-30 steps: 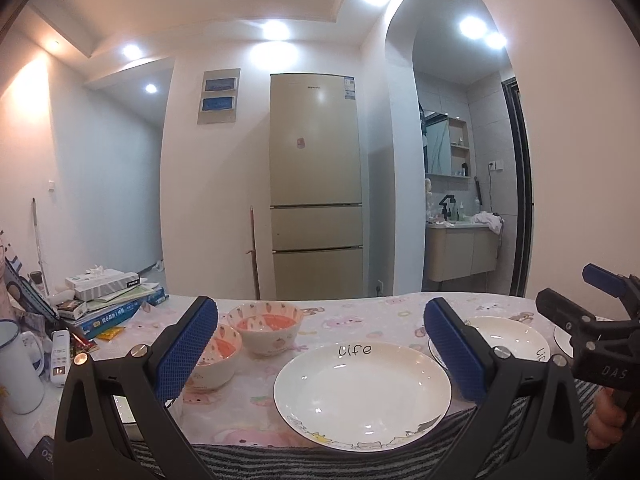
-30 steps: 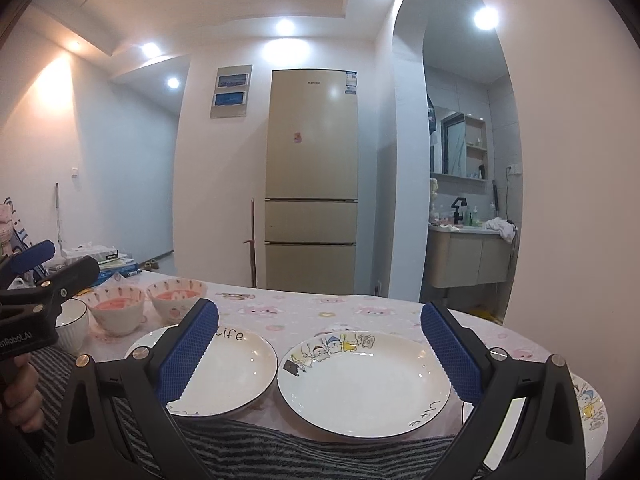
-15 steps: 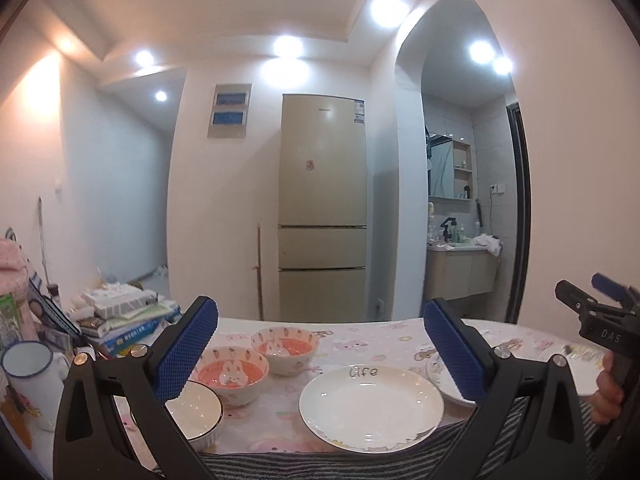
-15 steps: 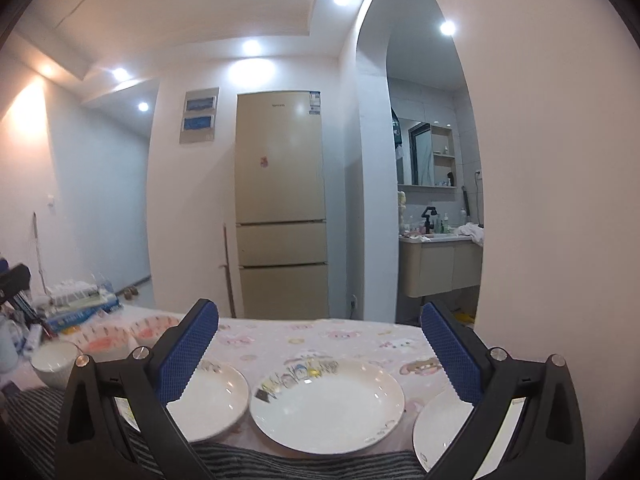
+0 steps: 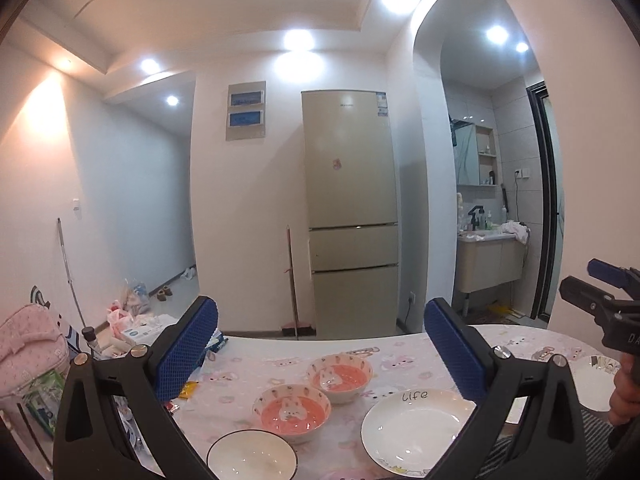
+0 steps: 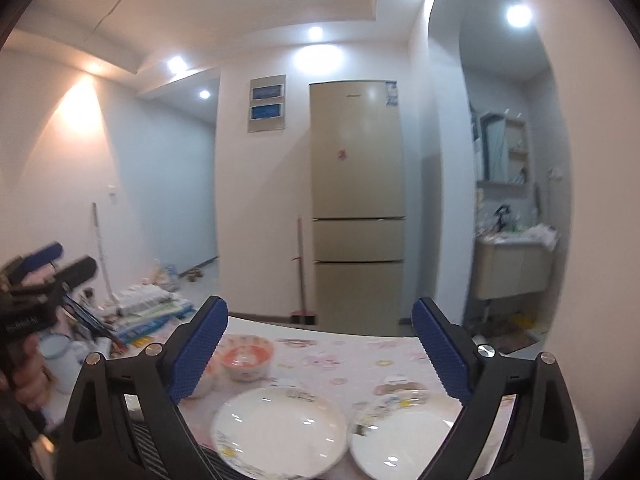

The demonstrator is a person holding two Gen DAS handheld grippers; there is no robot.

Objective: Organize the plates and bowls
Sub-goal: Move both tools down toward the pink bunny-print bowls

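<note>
Below the left gripper (image 5: 320, 344), jaws wide and empty, two pink bowls (image 5: 294, 408) and a white bowl (image 5: 252, 458) lie left of the "Life" plate (image 5: 416, 424).

Right view: right gripper (image 6: 320, 344), closing on nothing; that plate (image 6: 280, 424) sits directly beneath, second plate (image 6: 400, 432) rightward. Right hand nearer.

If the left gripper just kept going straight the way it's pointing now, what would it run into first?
Probably nothing on the table: the left gripper points almost level, above the pink bowls. Its line looks free across to the fridge, though depth is unclear.
</note>
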